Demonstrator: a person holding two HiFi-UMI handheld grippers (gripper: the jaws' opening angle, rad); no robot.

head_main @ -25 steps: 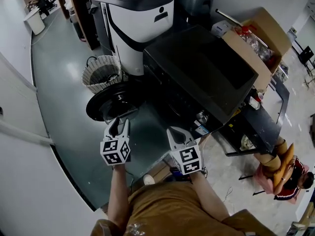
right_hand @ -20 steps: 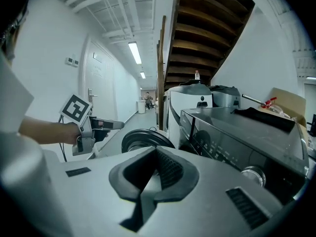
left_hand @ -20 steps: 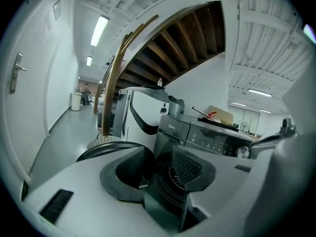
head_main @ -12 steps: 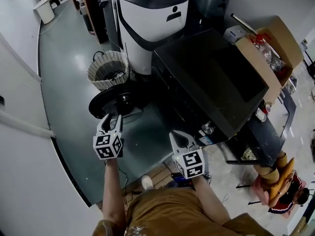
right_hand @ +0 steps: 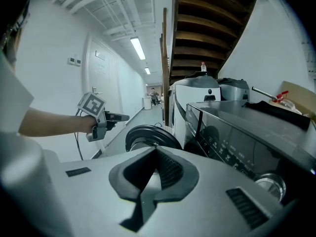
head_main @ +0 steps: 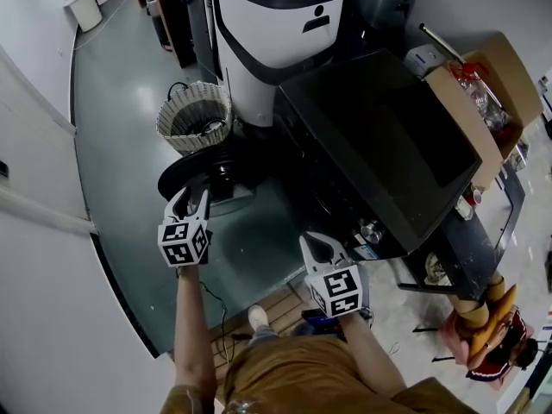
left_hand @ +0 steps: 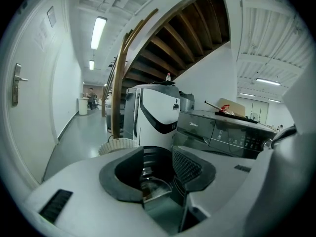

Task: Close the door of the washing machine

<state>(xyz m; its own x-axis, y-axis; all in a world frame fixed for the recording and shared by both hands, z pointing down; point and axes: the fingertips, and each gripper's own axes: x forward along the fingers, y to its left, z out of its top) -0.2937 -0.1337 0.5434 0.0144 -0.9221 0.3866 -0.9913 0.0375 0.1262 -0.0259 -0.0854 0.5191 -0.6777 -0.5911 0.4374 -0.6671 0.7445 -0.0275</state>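
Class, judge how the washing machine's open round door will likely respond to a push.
The door looks rigid and hinged to the washing machine, so it probably swings, not flexes. Its glassy domed centre suggests weight; it may slam.

**Three cameras, one door**

Head view: high, steeply down, door (head_main: pixel 207 175) at 9 o'clock. Left gripper view: low, close on it, facing the washing machine (left_hand: pixel 222 137). Right gripper view: low, farther back; same door, washing machine at 3 o'clock.

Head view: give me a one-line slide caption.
Left gripper, jaws apart, reaches toward the open round door of the dark washing machine; right gripper hangs near its front.
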